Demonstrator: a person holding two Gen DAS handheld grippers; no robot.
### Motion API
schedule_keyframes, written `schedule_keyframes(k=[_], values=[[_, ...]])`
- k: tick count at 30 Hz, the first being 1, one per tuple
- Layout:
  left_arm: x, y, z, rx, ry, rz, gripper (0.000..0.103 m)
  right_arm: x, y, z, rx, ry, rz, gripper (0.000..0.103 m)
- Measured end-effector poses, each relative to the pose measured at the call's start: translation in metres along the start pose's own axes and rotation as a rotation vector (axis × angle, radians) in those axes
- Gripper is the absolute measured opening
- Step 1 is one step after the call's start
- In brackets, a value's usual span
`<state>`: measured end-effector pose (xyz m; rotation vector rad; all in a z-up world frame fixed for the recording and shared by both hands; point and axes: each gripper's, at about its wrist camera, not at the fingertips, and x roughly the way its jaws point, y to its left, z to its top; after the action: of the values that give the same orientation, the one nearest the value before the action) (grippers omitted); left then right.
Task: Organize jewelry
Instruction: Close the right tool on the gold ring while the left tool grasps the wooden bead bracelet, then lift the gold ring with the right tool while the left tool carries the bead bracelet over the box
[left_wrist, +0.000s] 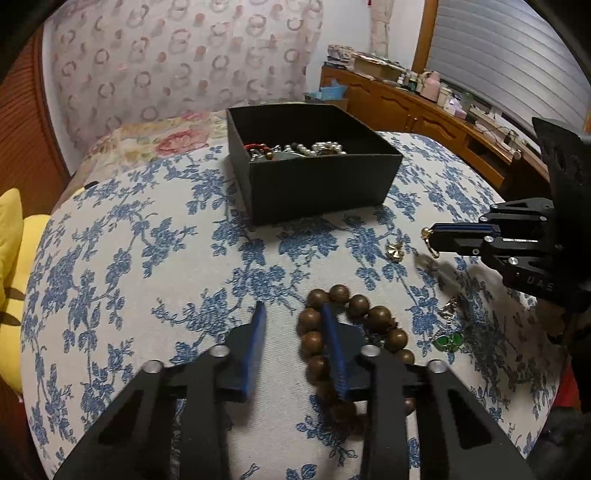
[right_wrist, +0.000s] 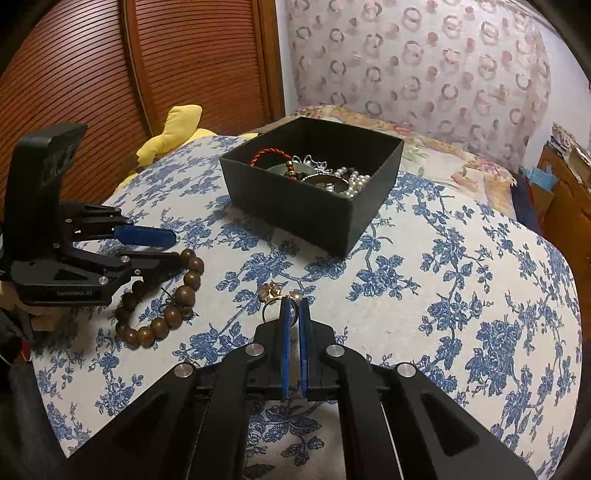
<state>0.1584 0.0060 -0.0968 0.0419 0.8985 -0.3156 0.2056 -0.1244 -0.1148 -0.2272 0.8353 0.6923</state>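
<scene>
Starting at the left side, a yellow plush thing pokes out past the edge of the blue floral cloth that covers the whole surface. Next comes the left gripper, sitting low over the wooden bead bracelet. Its jaws are only partly apart, and one blue finger sits inside the bead loop while the other is outside it on bare cloth. From the left wrist view, the inner finger lies right across the beads, but I honestly can't tell if the pads are pressing on them.

In the middle, further back, there's the black box, open on top, already holding a red cord, pearls and some silvery bits.

In front of the box, the right gripper has its jaws pinched nearly together on a thin gold ring with a little pearl on it. A small gold flower charm lies on the cloth just beyond the tips.

In the left wrist view, a green glassy piece lies to the right of the beads, with a small silvery piece near it.
</scene>
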Motion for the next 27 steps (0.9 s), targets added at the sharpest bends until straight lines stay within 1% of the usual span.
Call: schedule_keyframes(k=[1, 3, 6, 12, 18, 24, 27], values=[[0.001, -0.002, 0.000, 0.008, 0.003, -0.007, 0.012, 0.000, 0.000, -0.001, 0.001, -0.002, -0.001, 0.005], [0.000, -0.006, 0.000, 0.025, -0.003, 0.003, 0.012, -0.001, -0.001, -0.002, 0.005, -0.005, 0.001, 0.005], [-0.006, -0.005, 0.003, 0.012, -0.021, -0.018, 0.012, -0.003, -0.001, -0.001, 0.009, -0.016, 0.004, 0.005], [-0.029, -0.006, 0.017, -0.003, -0.097, -0.035, 0.012, -0.014, -0.002, 0.007, 0.007, -0.054, 0.005, 0.005], [-0.050, -0.008, 0.037, -0.006, -0.169, -0.044, 0.012, -0.025, 0.001, 0.023, -0.004, -0.103, 0.011, 0.005], [-0.068, -0.009, 0.063, 0.015, -0.248, -0.020, 0.012, -0.031, 0.001, 0.036, -0.010, -0.138, 0.011, 0.005], [-0.074, -0.006, 0.073, 0.019, -0.275, -0.006, 0.012, -0.034, 0.001, 0.042, -0.014, -0.151, 0.005, 0.005]])
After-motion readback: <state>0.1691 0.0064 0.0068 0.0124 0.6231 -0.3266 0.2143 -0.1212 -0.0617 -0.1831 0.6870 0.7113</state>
